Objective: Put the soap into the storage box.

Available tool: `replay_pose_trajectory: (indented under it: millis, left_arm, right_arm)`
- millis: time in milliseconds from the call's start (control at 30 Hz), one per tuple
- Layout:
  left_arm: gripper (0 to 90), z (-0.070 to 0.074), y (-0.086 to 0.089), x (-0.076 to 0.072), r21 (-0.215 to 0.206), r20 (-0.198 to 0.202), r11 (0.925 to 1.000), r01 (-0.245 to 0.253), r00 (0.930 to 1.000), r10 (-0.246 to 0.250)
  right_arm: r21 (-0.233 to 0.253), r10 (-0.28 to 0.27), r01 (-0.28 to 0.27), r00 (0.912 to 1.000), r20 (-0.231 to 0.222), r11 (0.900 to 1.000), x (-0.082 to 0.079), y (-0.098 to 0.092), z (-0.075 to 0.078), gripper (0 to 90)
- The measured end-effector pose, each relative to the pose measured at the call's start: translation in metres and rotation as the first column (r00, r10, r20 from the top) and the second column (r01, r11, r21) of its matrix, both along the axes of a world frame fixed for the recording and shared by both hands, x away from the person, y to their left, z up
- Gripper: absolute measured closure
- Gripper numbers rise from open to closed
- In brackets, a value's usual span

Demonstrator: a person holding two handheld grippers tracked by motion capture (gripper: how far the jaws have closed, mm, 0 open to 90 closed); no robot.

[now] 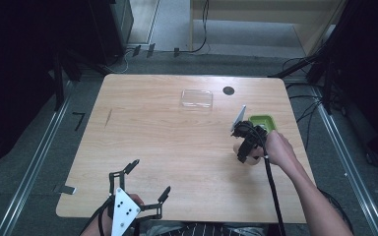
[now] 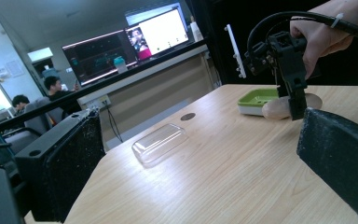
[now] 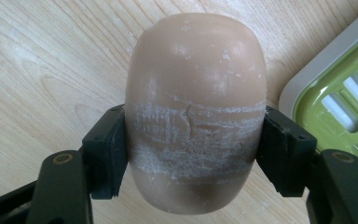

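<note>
My right gripper clamps a tan soap bar against the tabletop, just beside the green soap dish. My left gripper hangs wide open near the front edge.

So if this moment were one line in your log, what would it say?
right gripper: shut on soap bar, beside green soap dish | left gripper: open, idle at near edge | clear lid: on table, far side

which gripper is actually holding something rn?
The right gripper: its jaws press both sides of the tan soap bar beside the green soap dish. The left gripper hangs open, nothing between its jaws.
</note>
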State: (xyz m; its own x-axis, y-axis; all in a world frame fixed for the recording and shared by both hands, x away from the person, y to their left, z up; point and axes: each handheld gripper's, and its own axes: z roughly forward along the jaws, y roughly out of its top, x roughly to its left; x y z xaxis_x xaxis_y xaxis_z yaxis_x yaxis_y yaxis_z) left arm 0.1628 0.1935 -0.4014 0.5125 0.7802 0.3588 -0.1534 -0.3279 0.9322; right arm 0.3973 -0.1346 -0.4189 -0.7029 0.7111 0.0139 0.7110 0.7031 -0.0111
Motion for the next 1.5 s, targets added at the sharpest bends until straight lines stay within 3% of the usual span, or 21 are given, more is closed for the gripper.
replay_pose_trajectory:
  millis: [867, 1500]
  left_arm:
    - [1.1, 0.000, 0.000, 0.000, 0.000, 0.001, 1.0000, 0.001, 1.0000, -0.001]
    - [1.1, 0.000, 0.000, 0.000, 0.000, 0.000, 1.0000, 0.001, 1.0000, -0.001]
  right_arm:
    - [0.010, -0.015, 0.015, 0.9995, 0.026, 1.000, 0.014, -0.012, 0.021, 33.4]
    - [0.020, -0.041, 0.041, 0.9985, 0.037, 0.999, 0.027, -0.021, 0.025, 33.4]
